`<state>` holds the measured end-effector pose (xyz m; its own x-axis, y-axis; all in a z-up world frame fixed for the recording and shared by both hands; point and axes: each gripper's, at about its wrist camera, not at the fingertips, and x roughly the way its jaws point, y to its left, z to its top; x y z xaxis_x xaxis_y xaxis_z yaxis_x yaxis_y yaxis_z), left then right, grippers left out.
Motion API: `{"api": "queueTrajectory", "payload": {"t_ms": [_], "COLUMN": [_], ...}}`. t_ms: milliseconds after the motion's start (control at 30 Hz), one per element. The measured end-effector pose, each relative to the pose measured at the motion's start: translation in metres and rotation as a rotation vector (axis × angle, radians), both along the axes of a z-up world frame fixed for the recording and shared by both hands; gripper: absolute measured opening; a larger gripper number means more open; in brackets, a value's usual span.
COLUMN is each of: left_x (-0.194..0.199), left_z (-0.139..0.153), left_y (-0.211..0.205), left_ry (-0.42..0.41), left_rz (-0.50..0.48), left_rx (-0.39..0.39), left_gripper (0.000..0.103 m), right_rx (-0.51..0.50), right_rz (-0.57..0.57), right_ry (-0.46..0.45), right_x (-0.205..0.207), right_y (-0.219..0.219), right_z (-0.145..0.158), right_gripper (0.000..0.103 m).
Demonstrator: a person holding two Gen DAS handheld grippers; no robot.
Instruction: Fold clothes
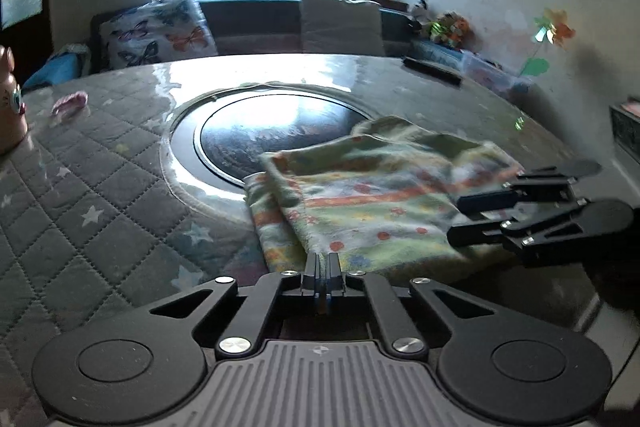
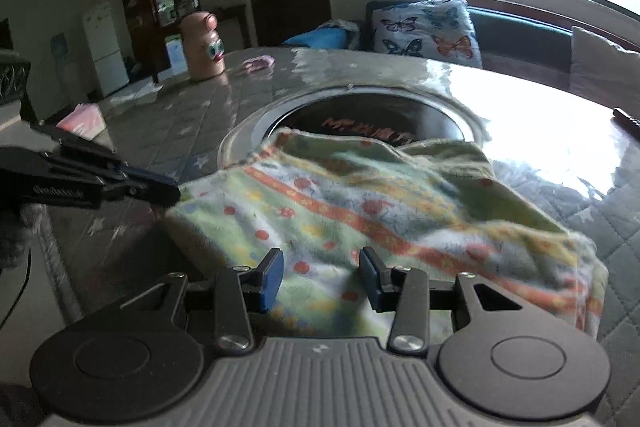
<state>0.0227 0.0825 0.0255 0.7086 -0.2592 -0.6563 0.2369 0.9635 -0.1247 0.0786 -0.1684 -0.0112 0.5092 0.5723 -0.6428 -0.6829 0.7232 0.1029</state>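
Note:
A fleecy green garment [image 1: 372, 195] with orange stripes and red dots lies folded over on the round table, partly over its dark centre disc. My left gripper [image 1: 322, 261] is shut on the garment's near corner. In the right wrist view the garment [image 2: 360, 211] fills the middle, and my right gripper [image 2: 322, 277] is open just above its near edge, its blue pads [image 2: 272, 277] apart. The right gripper also shows in the left wrist view [image 1: 460, 223], open at the garment's right side. The left gripper shows in the right wrist view [image 2: 168, 193] at the garment's left corner.
The table [image 1: 100, 195] has a quilted star cover under clear plastic, with a dark glass disc [image 1: 256, 131] at its centre. A pink bottle [image 2: 204, 47], a small pink item [image 2: 260, 63] and a dark remote [image 1: 432, 70] lie on it. A cushioned bench stands under the window.

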Motion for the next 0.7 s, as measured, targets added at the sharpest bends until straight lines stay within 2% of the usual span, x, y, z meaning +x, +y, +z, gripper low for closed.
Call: {"api": "queueTrajectory", "payload": {"t_ms": [167,300,500,700], "left_x": [-0.013,-0.011,0.027,0.078], "left_z": [0.000,0.017,0.032,0.016], "left_y": [-0.005,-0.004,-0.018,-0.039], "left_ry": [0.020,-0.038,-0.100,-0.056], "left_rz": [-0.038,-0.030,-0.014,-0.011], "left_rx": [0.045,0.050,0.030,0.013], "left_gripper": [0.004,0.006,0.006,0.006], "right_rx": [-0.003,0.082,0.114,0.089], "right_rz": [0.030,-0.008,-0.176,-0.275], "right_ry": [-0.006,0.008,-0.009,0.006], "right_x": [-0.011,-0.006,0.023,0.043], "right_y": [-0.001,-0.018,-0.040,-0.062], "right_z": [0.002,0.017,0.022,0.006], "right_gripper": [0.043,0.042,0.042,0.042]}}
